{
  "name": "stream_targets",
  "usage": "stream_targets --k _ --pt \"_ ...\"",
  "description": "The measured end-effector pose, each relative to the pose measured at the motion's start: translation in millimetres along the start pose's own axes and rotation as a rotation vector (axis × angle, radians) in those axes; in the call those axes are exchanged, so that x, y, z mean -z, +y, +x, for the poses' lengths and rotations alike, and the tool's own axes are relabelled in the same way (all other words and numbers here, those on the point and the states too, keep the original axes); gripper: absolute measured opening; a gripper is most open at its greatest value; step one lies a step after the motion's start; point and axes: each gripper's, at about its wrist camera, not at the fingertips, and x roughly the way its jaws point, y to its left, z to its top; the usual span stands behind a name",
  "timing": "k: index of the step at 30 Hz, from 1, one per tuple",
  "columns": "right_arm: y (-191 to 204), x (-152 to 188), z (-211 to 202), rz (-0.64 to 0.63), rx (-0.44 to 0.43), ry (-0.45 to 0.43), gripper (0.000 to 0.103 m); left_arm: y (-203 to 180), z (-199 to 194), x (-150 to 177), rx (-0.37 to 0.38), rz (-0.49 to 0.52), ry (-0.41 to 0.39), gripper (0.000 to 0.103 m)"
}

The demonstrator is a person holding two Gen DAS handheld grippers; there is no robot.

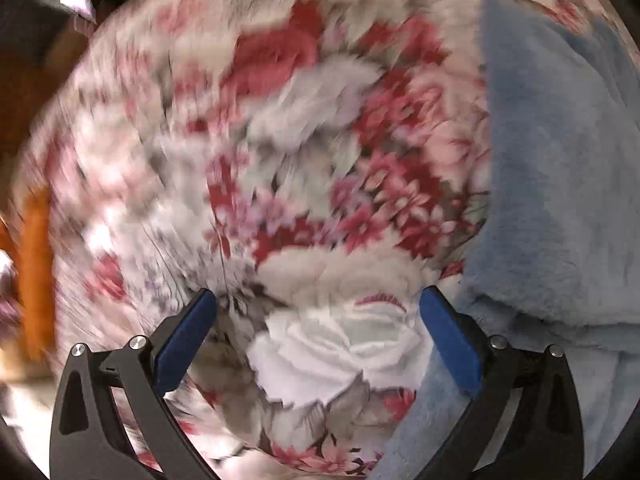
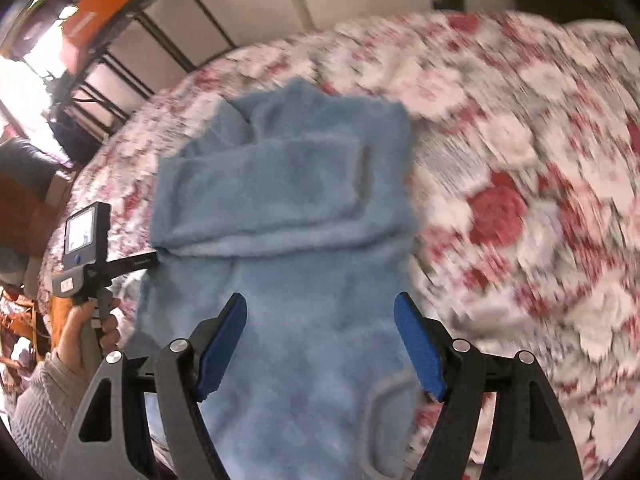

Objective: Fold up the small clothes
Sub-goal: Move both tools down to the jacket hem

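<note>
A fluffy light-blue garment (image 2: 288,208) lies on the flowered bedspread (image 2: 520,160), with a sleeve folded across its upper part. My right gripper (image 2: 320,308) hovers open above its lower half, nothing between the blue pads. In the left wrist view the same blue garment (image 1: 560,160) fills the right side. My left gripper (image 1: 318,300) is open over the bedspread (image 1: 280,160) just beside the garment's edge, its right finger (image 1: 448,336) next to the fabric. The left gripper's body (image 2: 86,240) shows in the right wrist view at the garment's left edge, held by a hand (image 2: 84,332).
A black metal rack (image 2: 132,48) with an orange box (image 2: 96,8) stands beyond the bed's far left edge, against a pale wall. Dark and orange objects (image 1: 36,272) sit past the bed's left side. A knit sleeve (image 2: 36,412) is at lower left.
</note>
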Motion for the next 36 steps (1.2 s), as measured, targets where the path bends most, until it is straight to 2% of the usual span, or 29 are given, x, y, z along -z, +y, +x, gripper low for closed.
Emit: stream_targets --k 2,4,6,7,9,10,12,13,17,22,24,26,28,31,34,36 --pt "-12.0 4.6 -0.7 0.041 0.005 0.003 0.077 13.5 -7.9 4.4 0.055 -0.058 0.039 0.098" --pt "-15.1 6.1 -7.7 0.052 -0.023 -0.022 0.076 24.5 -25.5 11.1 0.138 -0.099 0.034 0.098" --pt "-14.4 4.9 -18.3 0.052 -0.035 -0.056 0.077 33.1 -53.0 16.1 0.232 -0.133 -0.033 0.098" --pt "-13.3 4.0 -22.7 0.052 -0.046 -0.069 0.077 32.8 -63.0 15.6 0.247 -0.134 -0.08 0.098" --pt "-10.4 0.4 -26.6 0.043 -0.06 -0.085 0.076 24.0 -65.4 10.9 0.217 -0.116 -0.122 0.098" --pt "-9.7 -0.8 -26.5 0.038 -0.059 -0.088 0.076 13.5 -57.0 5.5 0.179 -0.088 -0.115 0.098" --pt "-10.3 -2.3 -22.6 0.036 -0.045 -0.079 0.076 -5.2 -19.8 -5.2 0.076 -0.022 -0.041 0.098" --pt "-11.9 -3.2 -20.5 0.04 -0.038 -0.073 0.076 -14.9 3.6 -1.9 -0.002 0.005 0.016 0.099" --pt "-20.9 -1.2 -22.0 0.082 -0.05 -0.069 0.077 -9.5 -4.4 1.5 0.03 -0.016 0.008 0.098" --pt "-17.5 8.1 -31.7 0.109 -0.12 -0.074 0.076 25.0 -42.5 25.2 0.119 0.023 -0.033 0.098" --pt "-14.9 16.5 -36.8 0.122 -0.162 -0.065 0.076 36.1 -57.7 44.5 0.189 0.053 -0.032 0.098" --pt "-13.2 24.0 -43.1 0.126 -0.183 -0.065 0.076 47.1 -66.9 68.9 0.255 0.07 -0.002 0.098" --pt "-14.7 31.9 -49.3 0.135 -0.19 -0.07 0.076 57.7 -72.6 95.1 0.358 0.073 0.064 0.098" --pt "-23.6 44.2 -56.0 0.18 -0.223 -0.066 0.077 67.7 -74.2 128.9 0.48 0.067 0.093 0.098" --pt "-32.4 57.1 -56.1 0.202 -0.226 -0.049 0.076 68.6 -63.3 151.1 0.455 0.095 0.118 0.098" --pt "-40.6 65.0 -50.3 0.228 -0.225 -0.017 0.077 64.9 -60.4 144.3 0.456 0.133 0.094 0.098"
